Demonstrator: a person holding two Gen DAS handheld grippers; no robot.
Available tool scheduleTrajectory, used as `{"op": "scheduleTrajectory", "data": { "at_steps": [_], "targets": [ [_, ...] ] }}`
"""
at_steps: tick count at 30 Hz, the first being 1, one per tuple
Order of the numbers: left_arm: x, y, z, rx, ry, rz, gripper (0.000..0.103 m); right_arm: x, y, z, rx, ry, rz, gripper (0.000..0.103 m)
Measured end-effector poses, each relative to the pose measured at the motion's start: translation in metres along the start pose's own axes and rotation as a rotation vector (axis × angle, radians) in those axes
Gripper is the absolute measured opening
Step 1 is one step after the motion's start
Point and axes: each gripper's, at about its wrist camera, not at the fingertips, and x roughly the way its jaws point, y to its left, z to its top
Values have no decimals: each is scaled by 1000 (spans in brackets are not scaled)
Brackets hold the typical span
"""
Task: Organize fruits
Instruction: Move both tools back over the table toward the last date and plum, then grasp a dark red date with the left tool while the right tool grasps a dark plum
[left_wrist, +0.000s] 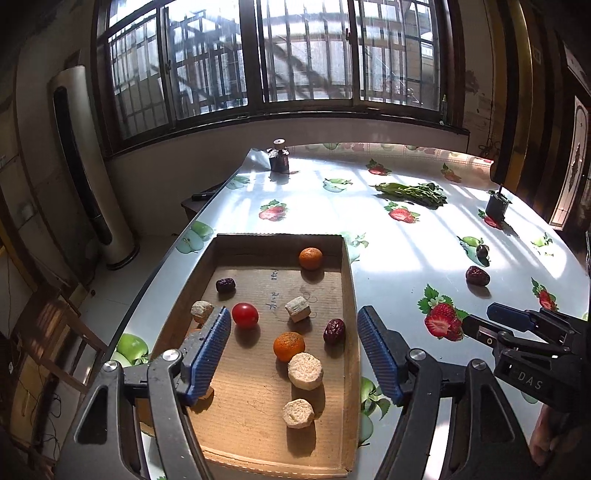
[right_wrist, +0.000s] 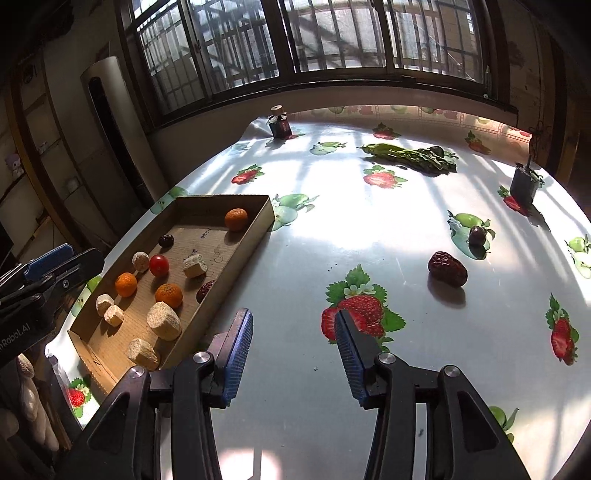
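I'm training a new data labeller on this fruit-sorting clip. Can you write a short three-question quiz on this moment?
1. True or false: the wrinkled dark red date on the fruit-print tablecloth lies inside the shallow cardboard tray.
2. How many orange tangerines are in the tray? A) one B) three C) five
3. Fill in: the right gripper holds ____ between its blue pads.

Key: 1 false, it lies on the cloth, apart from the tray. 2 B. 3 nothing; the jaws stand open over bare cloth.
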Motion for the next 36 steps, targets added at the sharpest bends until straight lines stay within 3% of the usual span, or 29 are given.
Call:
{"op": "scheduleTrajectory", "data": {
  "at_steps": [10, 19, 26, 30, 36],
  "targets": [
    [8, -54, -3, 76, 27, -43, 73, -26, -85, -12, 122, -22, -88, 55],
    [44, -100, 1, 93, 98, -118, 73, -34, -182, -5, 277, -4, -197, 55],
    [93, -160, 15, 122, 150, -257, 73, -1, -201, 35, 255, 31, -197, 55],
    [130, -184, 25, 66, 211, -369, 73, 33, -209, 60, 275, 67, -154, 55],
    [162, -206, 36, 54, 241, -429, 73, 80, -222, 81, 294, 128, -143, 55]
  ]
}}
